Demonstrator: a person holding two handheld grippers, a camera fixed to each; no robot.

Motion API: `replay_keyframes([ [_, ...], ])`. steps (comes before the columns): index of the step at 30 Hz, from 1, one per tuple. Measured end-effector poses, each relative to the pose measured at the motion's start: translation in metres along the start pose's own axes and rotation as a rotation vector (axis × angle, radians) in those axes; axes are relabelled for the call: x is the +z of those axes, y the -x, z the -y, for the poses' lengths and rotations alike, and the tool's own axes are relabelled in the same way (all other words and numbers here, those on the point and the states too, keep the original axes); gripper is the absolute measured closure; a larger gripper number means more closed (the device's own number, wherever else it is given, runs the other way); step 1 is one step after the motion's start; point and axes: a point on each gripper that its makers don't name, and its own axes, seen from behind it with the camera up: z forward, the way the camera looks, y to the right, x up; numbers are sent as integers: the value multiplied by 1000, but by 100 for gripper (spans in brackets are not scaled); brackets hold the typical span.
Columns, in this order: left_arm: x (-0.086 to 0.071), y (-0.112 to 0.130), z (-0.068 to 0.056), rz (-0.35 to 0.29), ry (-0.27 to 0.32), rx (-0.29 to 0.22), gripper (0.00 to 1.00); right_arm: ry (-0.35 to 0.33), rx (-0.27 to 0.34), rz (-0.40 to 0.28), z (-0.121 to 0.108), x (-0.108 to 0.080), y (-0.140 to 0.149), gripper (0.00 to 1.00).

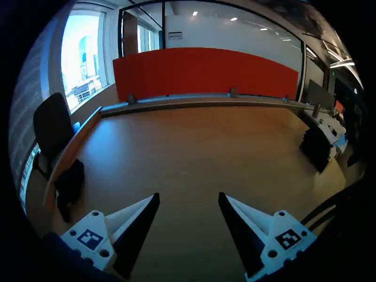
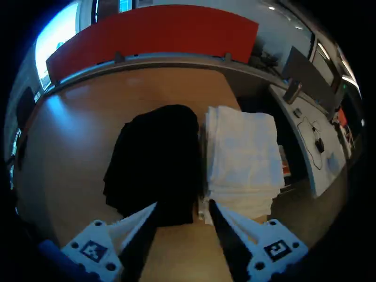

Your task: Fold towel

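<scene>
Presently, right gripper (image 2: 182, 203) is hovering, jaws wide, at the near edge of the dark towel pile (image 2: 155, 160), which is touching the white towel stack (image 2: 242, 155), centre frame. Left gripper (image 1: 188, 194), jaws wide, is hanging over the worktop (image 1: 188, 141). Recommend pinching one top-layer corner only.

Daylight pours in from the window (image 1: 84, 66) on the left of the left gripper view, and I see it blown out to near white. Small ceiling lights (image 1: 233, 19) glow overhead. The bench (image 1: 197, 150) carries a soft warm sheen with no hard shadows. The right gripper view looks dimmer to me: the dark cloth pile (image 2: 155, 160) goes flat black without fold detail, while the white towel stack (image 2: 242, 150) stays readable. Straight edges bow towards the rims of both views.
</scene>
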Motion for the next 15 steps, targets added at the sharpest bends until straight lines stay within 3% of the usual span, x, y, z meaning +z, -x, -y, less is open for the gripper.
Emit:
replay_keyframes([
  [15,-7,0,4,-12,0,-6,7,-45,-43,-49,34,-7,-12,17],
])
